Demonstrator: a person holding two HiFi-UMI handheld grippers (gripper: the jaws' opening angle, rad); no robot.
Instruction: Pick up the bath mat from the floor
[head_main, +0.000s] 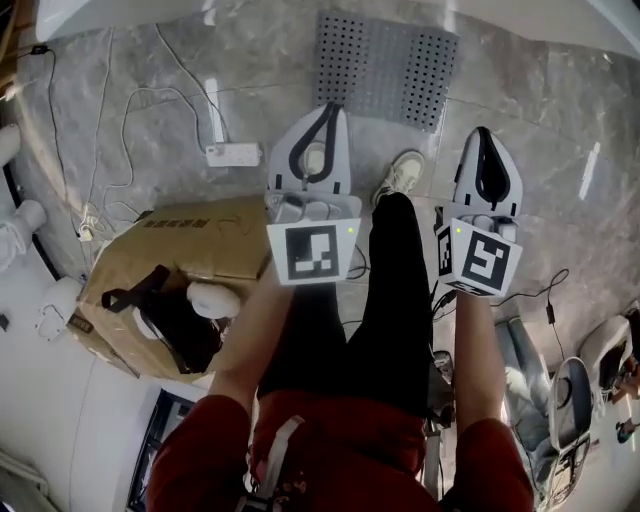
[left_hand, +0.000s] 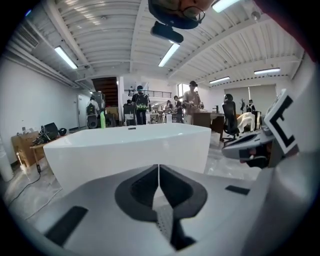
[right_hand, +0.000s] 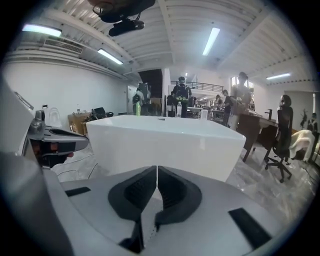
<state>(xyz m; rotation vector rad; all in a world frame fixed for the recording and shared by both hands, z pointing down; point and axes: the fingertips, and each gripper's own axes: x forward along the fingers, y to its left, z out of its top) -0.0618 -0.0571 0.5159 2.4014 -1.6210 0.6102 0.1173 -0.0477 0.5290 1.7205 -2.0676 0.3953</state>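
Left claw (head_main: 328, 110), right claw (head_main: 483, 135), two closed, one bath mat (head_main: 385, 68)

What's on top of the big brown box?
A black strappy thing and a white rounded thing sit on the cardboard box. What they are is unclear. The left claw and the arm cover the box's right edge, and its inside is hidden.

A grey perforated bath mat (head_main: 385, 65) lies flat on the marbled floor (head_main: 560, 130), with a power strip (head_main: 232, 153), cables (head_main: 124, 130) and a cardboard box (head_main: 190, 250) nearby.
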